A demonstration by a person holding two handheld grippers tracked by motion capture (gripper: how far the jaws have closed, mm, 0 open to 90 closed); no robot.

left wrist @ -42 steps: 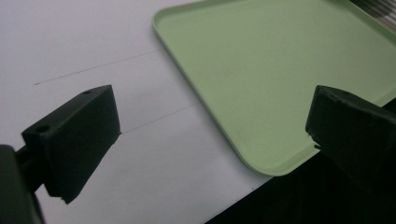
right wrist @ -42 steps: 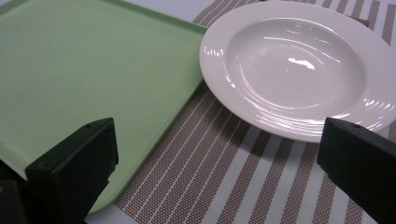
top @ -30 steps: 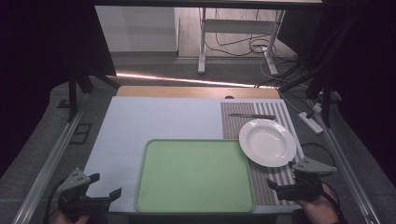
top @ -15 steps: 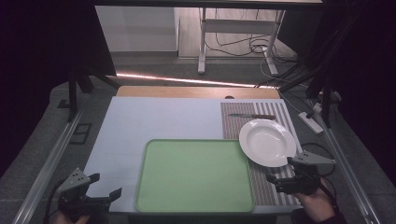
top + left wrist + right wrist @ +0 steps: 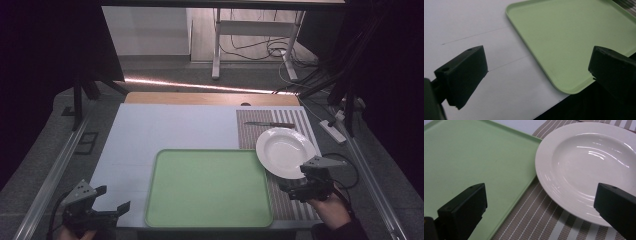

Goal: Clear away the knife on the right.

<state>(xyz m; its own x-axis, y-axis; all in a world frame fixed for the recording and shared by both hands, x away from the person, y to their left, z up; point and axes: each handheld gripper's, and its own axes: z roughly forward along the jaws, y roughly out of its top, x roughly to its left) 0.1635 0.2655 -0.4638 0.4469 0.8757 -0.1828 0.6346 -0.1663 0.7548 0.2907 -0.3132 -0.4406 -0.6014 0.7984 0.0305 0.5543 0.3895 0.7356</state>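
The white plate looks hard, smooth and easy to break, so the right gripper, fingers spread wide, should pinch its near rim.

High overhead view, two close views sharing tray

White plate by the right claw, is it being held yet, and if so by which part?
Nothing is held. The right claw is open, its jaws apart just short of the white plate's near rim. The left claw is open too.
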